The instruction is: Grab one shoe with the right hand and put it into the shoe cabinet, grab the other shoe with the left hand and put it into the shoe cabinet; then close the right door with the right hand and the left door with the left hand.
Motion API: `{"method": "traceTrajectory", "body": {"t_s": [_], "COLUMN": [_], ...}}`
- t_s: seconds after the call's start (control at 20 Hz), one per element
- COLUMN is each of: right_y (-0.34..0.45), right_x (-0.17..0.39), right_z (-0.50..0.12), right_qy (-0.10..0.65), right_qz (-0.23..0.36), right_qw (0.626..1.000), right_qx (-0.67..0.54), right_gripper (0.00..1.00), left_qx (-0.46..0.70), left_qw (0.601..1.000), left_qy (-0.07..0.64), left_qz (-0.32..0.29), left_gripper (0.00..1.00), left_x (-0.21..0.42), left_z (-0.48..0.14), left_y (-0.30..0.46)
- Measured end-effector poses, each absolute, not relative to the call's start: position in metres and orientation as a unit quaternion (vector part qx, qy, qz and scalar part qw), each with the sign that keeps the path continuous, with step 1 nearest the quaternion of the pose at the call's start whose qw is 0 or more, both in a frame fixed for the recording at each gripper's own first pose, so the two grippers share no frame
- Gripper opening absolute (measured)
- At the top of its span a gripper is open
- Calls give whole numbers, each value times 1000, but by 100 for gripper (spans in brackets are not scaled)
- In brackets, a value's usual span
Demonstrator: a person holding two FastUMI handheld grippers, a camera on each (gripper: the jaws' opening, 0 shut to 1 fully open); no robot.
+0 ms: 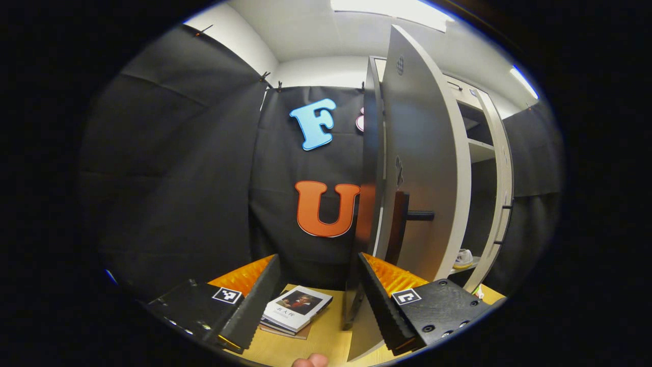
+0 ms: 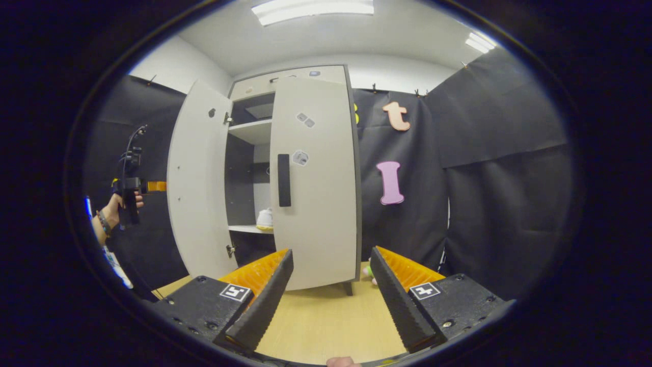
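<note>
Shoes (image 2: 265, 219) sit on the cabinet shelf; the right door (image 2: 313, 178) is nearly shut. Left door (image 1: 423, 168) stands open — the left gripper (image 1: 318, 290), spread and empty, should push its outer face steadily. Right gripper (image 2: 331, 290) is spread too.

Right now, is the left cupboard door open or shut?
Open. The left door swings outward, showing shelves and a shoe inside.

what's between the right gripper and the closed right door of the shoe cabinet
Bare wooden floor in the right gripper view; nothing stands between the open right gripper and the right door.
</note>
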State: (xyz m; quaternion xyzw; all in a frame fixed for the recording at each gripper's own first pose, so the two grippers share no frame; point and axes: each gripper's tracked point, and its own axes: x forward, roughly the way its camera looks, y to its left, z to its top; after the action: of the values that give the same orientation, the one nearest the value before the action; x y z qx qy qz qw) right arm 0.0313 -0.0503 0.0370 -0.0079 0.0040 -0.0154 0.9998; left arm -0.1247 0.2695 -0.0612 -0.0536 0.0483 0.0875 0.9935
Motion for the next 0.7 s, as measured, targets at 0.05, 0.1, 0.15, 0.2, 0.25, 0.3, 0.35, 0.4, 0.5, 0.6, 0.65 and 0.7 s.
{"method": "traceTrajectory", "body": {"t_s": [0.05,0.1,0.15,0.2,0.25,0.3,0.35,0.4,0.5,0.6,0.65,0.7], "right_y": [-50,-49,-48,-47,-47,-49,-50,-51,-53,-55,-56,-59], "right_x": [33,34,34,34,34,33,32,32,32,31,33,31], "right_z": [36,35,36,38,40,43,44,44,45,44,45,44], "right_qy": [5,6,5,2,-2,-6,-9,-10,-9,-7,-7,-6], "right_qz": [-15,-14,-11,-9,-8,-11,-13,-13,-12,-13,-15,-17], "right_qw": [1000,1000,1000,1000,1000,1000,1000,1000,1000,1000,1000,1000], "right_qx": [-7,-6,-6,-7,-12,-17,-21,-22,-20,-17,-16,-17], "right_gripper": [99,99,99,99,99,99,99,99,99,98,99,99], "left_qx": [-60,-60,-59,-57,-56,-59,-65,-73,-77,-71,-71,-75], "left_qw": [993,994,994,994,994,994,994,995,995,996,997,996], "left_qy": [49,49,48,47,43,42,41,41,38,35,32,33], "left_qz": [84,82,85,87,86,82,73,62,47,34,26,18], "left_gripper": [92,91,91,91,91,91,91,91,90,90,90,90], "left_x": [-126,-127,-127,-127,-127,-126,-125,-124,-124,-122,-120,-117], "left_z": [-61,-61,-60,-60,-58,-59,-58,-58,-59,-56,-56,-57], "left_y": [266,264,262,261,259,254,247,238,220,205,197,186]}}
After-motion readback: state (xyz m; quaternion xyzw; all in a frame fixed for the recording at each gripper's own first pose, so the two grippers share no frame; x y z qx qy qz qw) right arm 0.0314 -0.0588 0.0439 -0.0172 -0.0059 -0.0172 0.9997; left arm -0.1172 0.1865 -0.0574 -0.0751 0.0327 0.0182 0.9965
